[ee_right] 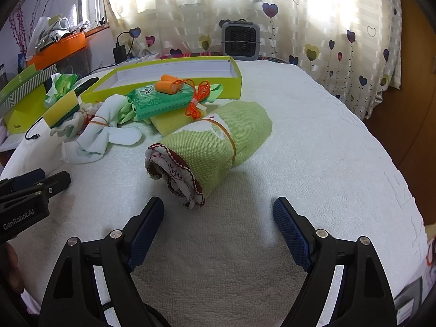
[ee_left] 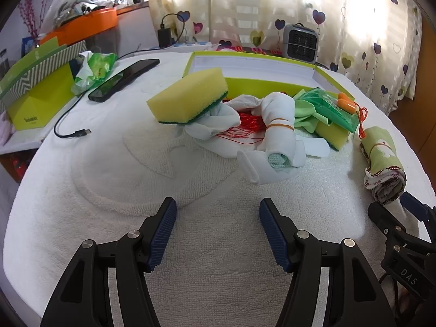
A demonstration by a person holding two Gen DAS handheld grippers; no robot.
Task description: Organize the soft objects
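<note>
Soft objects lie heaped ahead of both tongs, none yet in the lime tray [ee_right: 234,77] behind them, which looks empty. Just in front of the right gripper [ee_right: 218,212], jaws spread wide and holding nothing, lies the rolled green cloth [ee_right: 218,141] bound with a rubber band. Further from the left gripper [ee_left: 218,212], equally wide and empty, sit the white socks [ee_left: 278,130], a yellow sponge [ee_left: 188,95] and a green packet [ee_left: 329,106] topped with orange earplugs [ee_left: 346,102]. By my judgement, sorting has barely begun; everything remains on the white towel [ee_left: 136,190].
</note>
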